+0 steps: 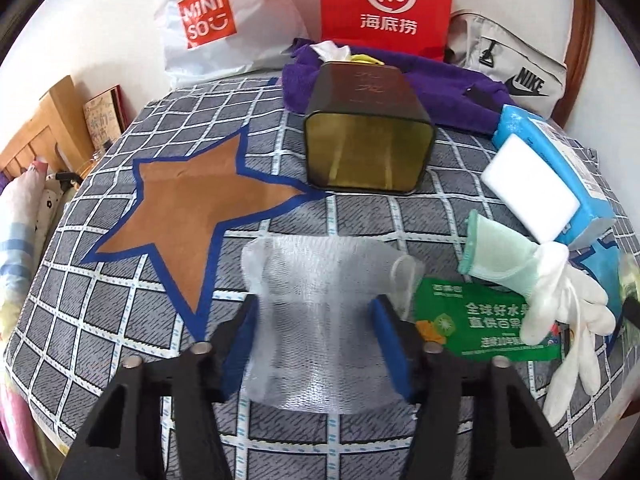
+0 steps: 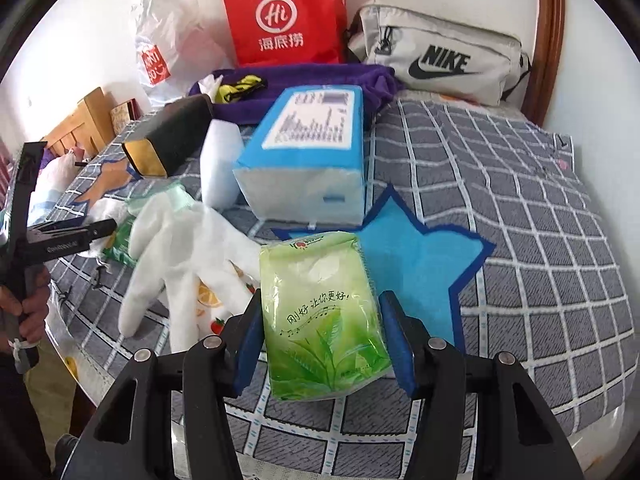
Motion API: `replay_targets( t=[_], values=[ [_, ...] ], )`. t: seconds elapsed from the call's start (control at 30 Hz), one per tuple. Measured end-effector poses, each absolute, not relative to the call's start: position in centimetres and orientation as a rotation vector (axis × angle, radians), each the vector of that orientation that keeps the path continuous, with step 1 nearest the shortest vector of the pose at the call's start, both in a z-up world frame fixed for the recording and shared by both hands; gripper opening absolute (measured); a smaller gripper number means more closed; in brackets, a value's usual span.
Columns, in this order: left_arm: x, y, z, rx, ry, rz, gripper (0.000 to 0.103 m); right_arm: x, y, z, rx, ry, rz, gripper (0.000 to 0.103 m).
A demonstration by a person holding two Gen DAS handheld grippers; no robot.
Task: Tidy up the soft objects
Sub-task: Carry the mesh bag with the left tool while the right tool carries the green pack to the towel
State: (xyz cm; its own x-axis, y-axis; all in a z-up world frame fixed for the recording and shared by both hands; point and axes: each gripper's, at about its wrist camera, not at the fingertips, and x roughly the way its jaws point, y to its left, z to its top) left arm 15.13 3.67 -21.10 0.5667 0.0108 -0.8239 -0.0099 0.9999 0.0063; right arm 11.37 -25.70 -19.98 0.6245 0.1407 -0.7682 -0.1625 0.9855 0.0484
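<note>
Bedspread (image 1: 120,300), grey checked w/ a brown star patch (image 1: 184,208) and a blue star patch (image 2: 416,264), carries everything. Blue tissue pack (image 2: 304,152) lies mid-bed, white sponge block (image 2: 220,160) touching its left side; dark open tin (image 1: 368,148) lies on its side near the brown star, mouth toward the left cam. White glove (image 2: 176,256) sprawls left of the green tissue packet (image 2: 320,316). Right gripper (image 2: 324,344) has that packet between its blue pads, both sides pressing it, partly over the blue star. Left gripper (image 1: 316,344) is about half open w/ white mesh foam sleeve (image 1: 320,300) between the pads; can't tell if they're pinching it.
</note>
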Motion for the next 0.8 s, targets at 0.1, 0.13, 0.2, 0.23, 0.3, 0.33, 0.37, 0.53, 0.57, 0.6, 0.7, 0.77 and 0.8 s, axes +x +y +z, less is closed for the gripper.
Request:
replay_targets(
  t=[0.1,0.13,0.2,0.23,0.3,0.33,0.37,0.53,0.57,0.6,0.7,0.77,0.8],
  values=[
    [15.3,3.4,-20.8,-0.008,0.977,-0.01,0.026,11.7,-25.4,-18.7,-0.036,0.857,0.182,0.055],
    [15.4,3.5,-20.7,-0.026,0.982,-0.021,0.018,11.9,-25.3,-18.3,-0.04,0.851,0.181,0.055],
    [15.6,3.9,-20.4,-0.062,0.993,-0.043,0.012,12.3,-25.2,-17.6,-0.047,0.842,0.18,0.055],
    [15.6,4.0,-20.2,-0.074,0.994,-0.05,0.011,12.6,-25.1,-17.3,-0.05,0.839,0.18,0.055],
    [15.7,4.3,-19.8,-0.087,0.992,-0.049,0.01,13.0,-25.0,-16.8,-0.056,0.832,0.179,0.055],
    [15.7,4.5,-19.5,-0.092,0.988,-0.045,0.01,13.2,-25.0,-16.6,-0.059,0.83,0.18,0.055],
    [15.7,4.7,-19.1,-0.096,0.982,-0.043,0.01,13.4,-24.9,-16.3,-0.063,0.826,0.182,0.055],
    [15.9,5.9,-16.8,-0.136,0.949,-0.05,0.01,14.9,-24.5,-15.0,-0.072,0.811,0.187,0.055],
    [16.0,6.0,-16.4,-0.138,0.939,-0.05,0.01,15.3,-24.5,-14.8,-0.072,0.808,0.186,0.055],
    [16.1,6.2,-15.8,-0.14,0.929,-0.046,0.01,15.6,-24.4,-14.5,-0.072,0.805,0.184,0.055],
    [16.4,6.6,-14.1,-0.152,0.896,-0.048,0.01,16.6,-24.2,-13.9,-0.066,0.801,0.184,0.055],
    [17.0,7.0,-13.0,-0.165,0.878,-0.053,0.01,17.3,-24.1,-13.5,-0.066,0.797,0.184,0.055],
    [17.3,7.0,-12.6,-0.165,0.872,-0.053,0.01,17.7,-24.0,-13.2,-0.067,0.793,0.183,0.055]
  ],
)
